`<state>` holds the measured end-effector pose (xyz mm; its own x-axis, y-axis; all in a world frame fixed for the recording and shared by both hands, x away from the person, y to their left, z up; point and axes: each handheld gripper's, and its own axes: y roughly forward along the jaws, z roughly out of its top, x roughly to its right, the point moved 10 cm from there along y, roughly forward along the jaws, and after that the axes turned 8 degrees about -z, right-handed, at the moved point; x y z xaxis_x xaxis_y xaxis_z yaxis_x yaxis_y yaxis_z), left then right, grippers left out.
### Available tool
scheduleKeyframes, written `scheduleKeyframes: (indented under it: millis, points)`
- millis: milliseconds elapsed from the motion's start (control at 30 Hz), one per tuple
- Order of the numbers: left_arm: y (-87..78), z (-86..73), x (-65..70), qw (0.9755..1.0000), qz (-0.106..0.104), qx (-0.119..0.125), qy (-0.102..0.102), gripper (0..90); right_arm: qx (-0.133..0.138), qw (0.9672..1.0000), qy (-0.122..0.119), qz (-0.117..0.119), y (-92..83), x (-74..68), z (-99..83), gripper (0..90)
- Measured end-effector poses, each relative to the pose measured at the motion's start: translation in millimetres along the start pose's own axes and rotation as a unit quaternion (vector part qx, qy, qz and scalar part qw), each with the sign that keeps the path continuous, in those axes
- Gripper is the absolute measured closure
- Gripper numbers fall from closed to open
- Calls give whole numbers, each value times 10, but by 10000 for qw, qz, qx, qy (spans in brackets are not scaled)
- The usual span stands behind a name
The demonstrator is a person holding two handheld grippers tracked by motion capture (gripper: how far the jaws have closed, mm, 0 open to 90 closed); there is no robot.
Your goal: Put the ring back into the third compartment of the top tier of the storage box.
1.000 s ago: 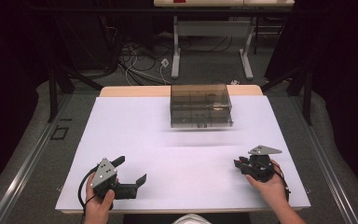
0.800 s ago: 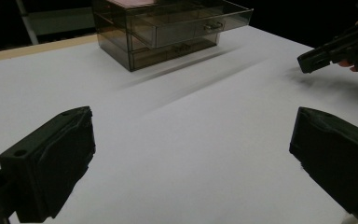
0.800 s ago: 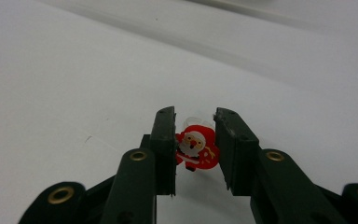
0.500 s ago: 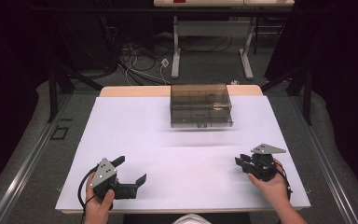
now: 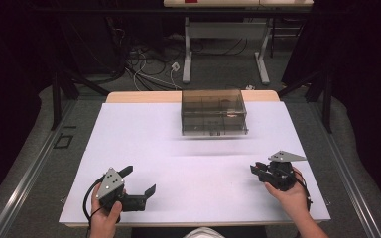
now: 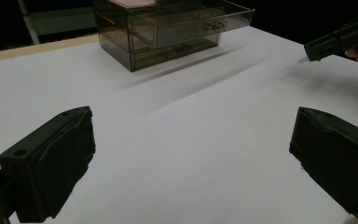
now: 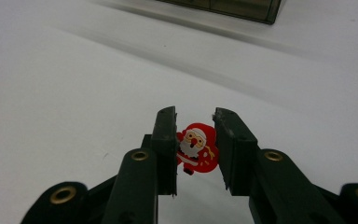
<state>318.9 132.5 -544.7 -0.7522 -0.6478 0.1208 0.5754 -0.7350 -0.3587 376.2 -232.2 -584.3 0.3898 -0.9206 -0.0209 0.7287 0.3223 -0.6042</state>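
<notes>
The right gripper holds a small red Santa figure between narrowed jaws, barely shifted from before. The left gripper stays put, jaws wide and empty, on the white table.

Drawer box at table's far edge; Santa figure between right jaws.

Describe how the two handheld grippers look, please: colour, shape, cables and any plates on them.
Both are black, each with two blocky jaws. The left gripper carries a grey three-cornered plate and trails a black cable. The right gripper has the same grey plate on top, and brass-coloured rivets at its jaw joints.
</notes>
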Motion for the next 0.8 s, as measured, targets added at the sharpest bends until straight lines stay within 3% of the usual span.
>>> scheduleKeyframes:
  millis: [800]
  points:
    - [2,-2,-12,10000,42,3,-7,2,28,9998,-147,116,-64,20,511,703]
